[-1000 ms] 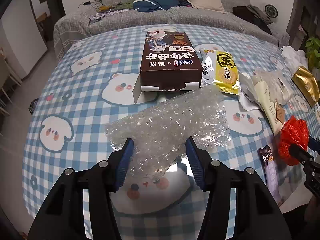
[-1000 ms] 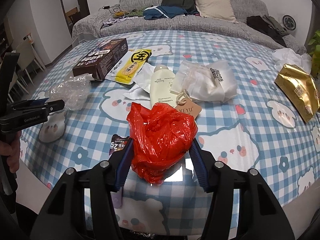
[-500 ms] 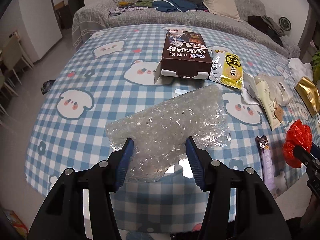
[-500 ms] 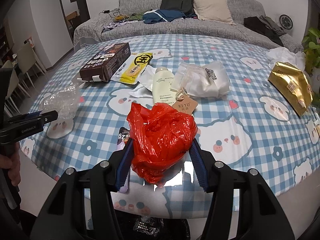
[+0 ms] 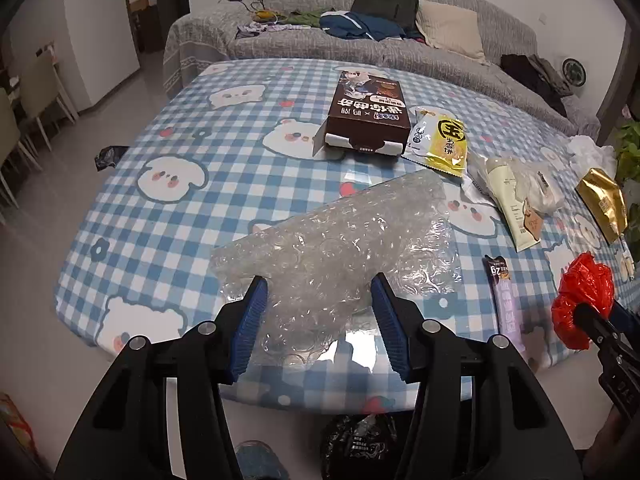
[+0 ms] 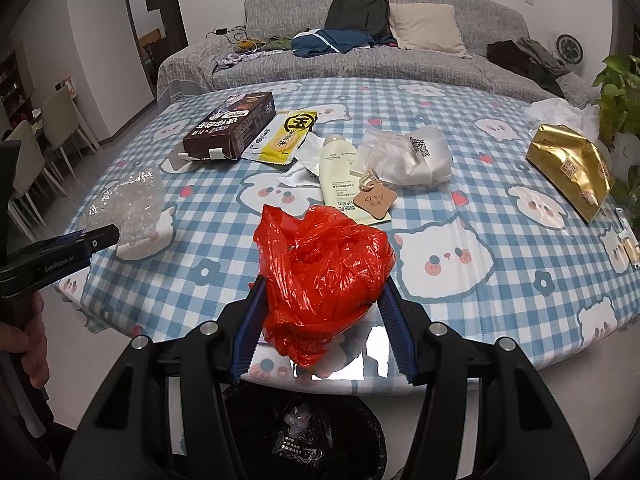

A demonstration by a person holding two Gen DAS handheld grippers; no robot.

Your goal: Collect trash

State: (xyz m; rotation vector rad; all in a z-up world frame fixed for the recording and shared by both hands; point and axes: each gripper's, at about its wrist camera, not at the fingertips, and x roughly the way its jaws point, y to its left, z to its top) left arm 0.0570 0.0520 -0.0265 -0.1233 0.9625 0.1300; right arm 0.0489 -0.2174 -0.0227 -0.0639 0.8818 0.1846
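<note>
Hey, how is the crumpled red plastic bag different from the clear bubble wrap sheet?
The crumpled red plastic bag is opaque and bunched into a ball; the clear bubble wrap sheet is see-through, so the checked cloth shows through it, and it spreads out longer. The bag sits in the right gripper, the wrap in the left gripper. Both are held at the table's near edge.

Home living room: grey covered sofa (image 6: 360,60) with backpack (image 6: 358,8), cushion, clothes; cartoon-checked table (image 6: 460,184); dining chairs (image 6: 64,120).
</note>
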